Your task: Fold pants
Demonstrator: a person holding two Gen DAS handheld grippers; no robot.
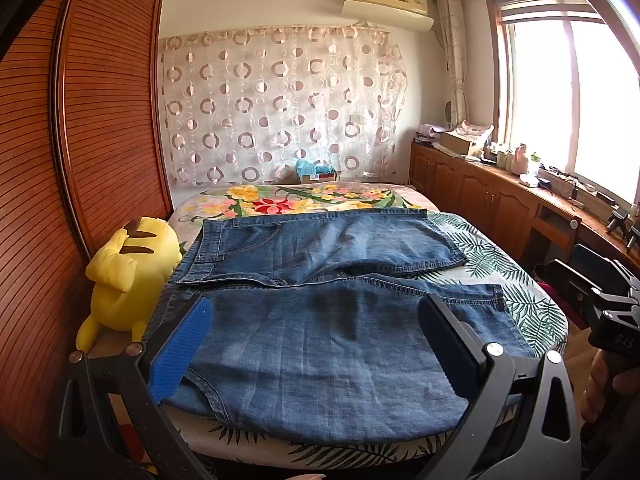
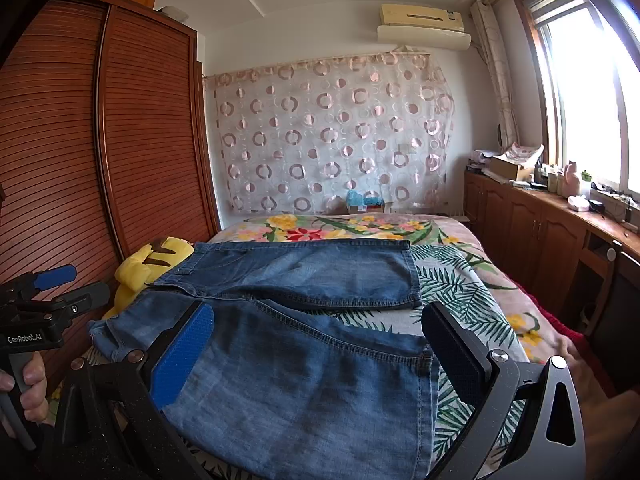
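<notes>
Denim pants (image 1: 320,300) spread flat on bed (image 1: 528,300), legs side by side, unfolded. Left wrist view: left gripper (image 1: 316,344) over near leg, jaws wide, nothing gripped. Right wrist view: right gripper (image 2: 320,352) near hem, jaws wide, empty. Every fold still to do.

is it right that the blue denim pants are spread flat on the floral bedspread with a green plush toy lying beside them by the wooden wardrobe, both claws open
Not quite: the plush toy is yellow, not green, as the left wrist view shows. The rest holds: the blue denim pants lie spread flat on the floral bedspread, the toy is beside them by the wooden wardrobe, and the left claw and right claw are both open.
</notes>
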